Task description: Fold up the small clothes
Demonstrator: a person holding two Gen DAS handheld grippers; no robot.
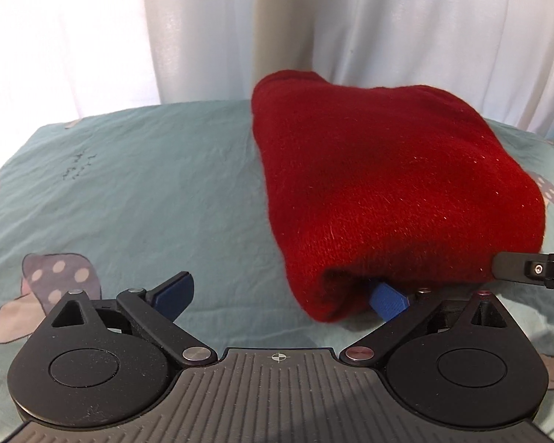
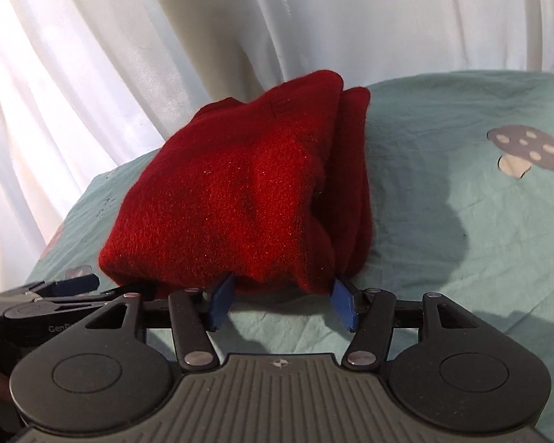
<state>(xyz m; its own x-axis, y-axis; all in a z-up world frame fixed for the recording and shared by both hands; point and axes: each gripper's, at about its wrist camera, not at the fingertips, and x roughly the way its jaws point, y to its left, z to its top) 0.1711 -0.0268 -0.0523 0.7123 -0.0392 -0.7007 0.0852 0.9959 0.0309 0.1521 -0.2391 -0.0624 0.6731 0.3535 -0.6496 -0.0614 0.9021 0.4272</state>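
Red knit garment (image 1: 391,192), folded into a thick bundle, lies on the teal mushroom-print sheet (image 1: 129,192). In the left wrist view it fills the centre right of the frame; its left edge runs diagonally from upper centre down to the lower centre, and its near fold edge sits low, just above the gripper body.

Left gripper (image 1: 280,299): jaws wide apart. The left blue pad is clear of the cloth over bare sheet; the right pad is tucked under the near fold edge of the garment, partly hidden by it. Nothing clamped.

Right gripper (image 2: 282,304): jaws apart, both blue pads at the garment's near bottom edge, touching or just under it. Not closed on the cloth. In the right wrist view the garment occupies the frame centre, with stacked layer edges showing along its right side.

Open sheet: broad stretch at the left of the left wrist view, and at the right of the right wrist view. White curtain (image 2: 129,55) hangs behind the sheet's far edge in both views.
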